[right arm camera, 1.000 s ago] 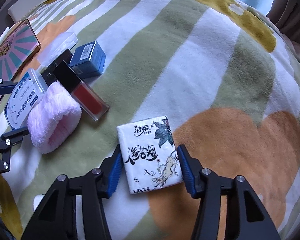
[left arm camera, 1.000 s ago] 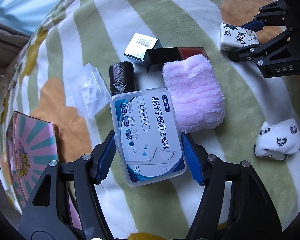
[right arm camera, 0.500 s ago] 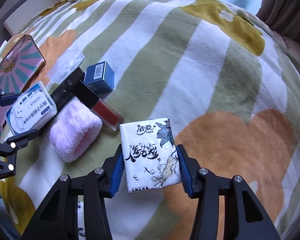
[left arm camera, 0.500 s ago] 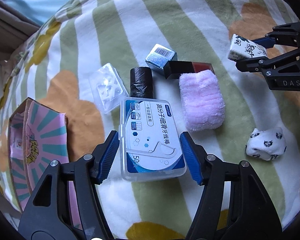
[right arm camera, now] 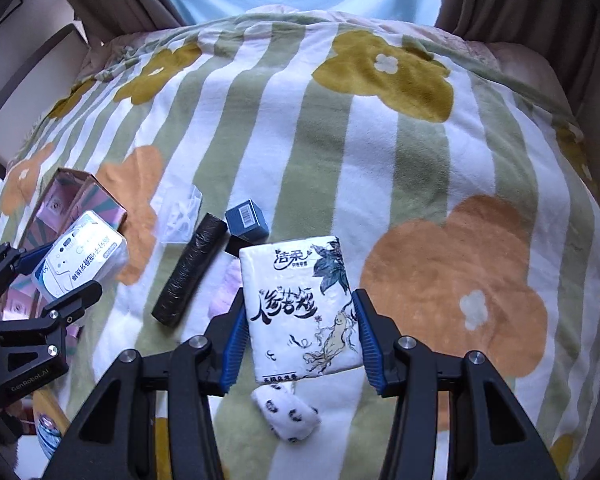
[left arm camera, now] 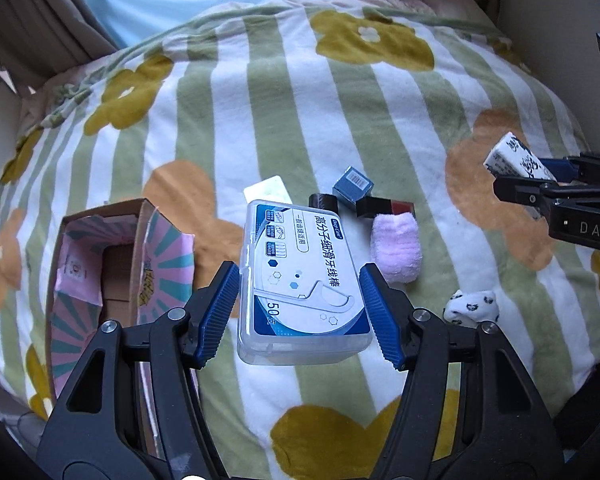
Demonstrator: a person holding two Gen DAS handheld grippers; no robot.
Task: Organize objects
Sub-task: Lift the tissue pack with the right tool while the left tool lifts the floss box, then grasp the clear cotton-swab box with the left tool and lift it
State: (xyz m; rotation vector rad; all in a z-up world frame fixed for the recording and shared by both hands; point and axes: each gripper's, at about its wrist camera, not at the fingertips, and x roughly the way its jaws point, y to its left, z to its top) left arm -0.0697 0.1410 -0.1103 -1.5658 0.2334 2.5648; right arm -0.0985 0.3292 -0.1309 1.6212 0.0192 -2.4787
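The left gripper [left arm camera: 298, 312] was clamped on the floss box [left arm camera: 304, 280], held clear above the blanket [left arm camera: 284, 92] at frame centre. The right gripper [right arm camera: 298, 336] was clamped on the tissue pack [right arm camera: 300, 308], likewise raised. Below lay the pink cloth [left arm camera: 396, 248], black roll [right arm camera: 190, 276], blue box [right arm camera: 246, 220] and sock [right arm camera: 290, 416]. An open carton [left arm camera: 100, 264] stood lower left.

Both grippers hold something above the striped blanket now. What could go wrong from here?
1. The left gripper clamps the smooth clear plastic floss-pick box only near one end, so it might tilt or slip.
2. The right gripper squeezes the soft white printed tissue pack; it may deform and slide out.
3. The open pink patterned cardboard box looks narrow, so the floss-pick box could catch its rim.
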